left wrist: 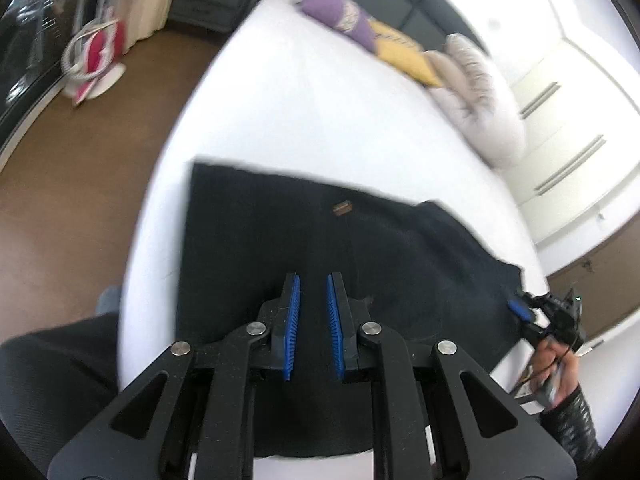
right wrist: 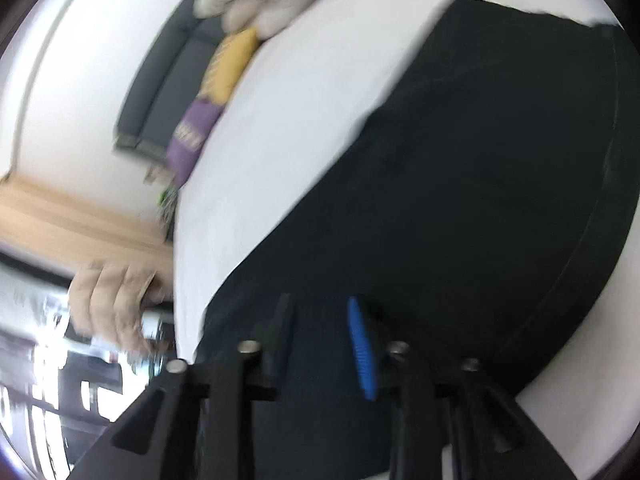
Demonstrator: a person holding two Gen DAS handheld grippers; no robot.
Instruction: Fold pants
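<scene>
Fingers [right wrist: 362,344] blurred; pants [left wrist: 304,240] edges cut off.

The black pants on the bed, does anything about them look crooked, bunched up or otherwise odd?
Mostly neat: the black pants lie flat on the white bed. One thing stands out: the far edge steps down and runs ragged toward the right, so the layers seem unevenly aligned there. No spill or damage shows.
</scene>
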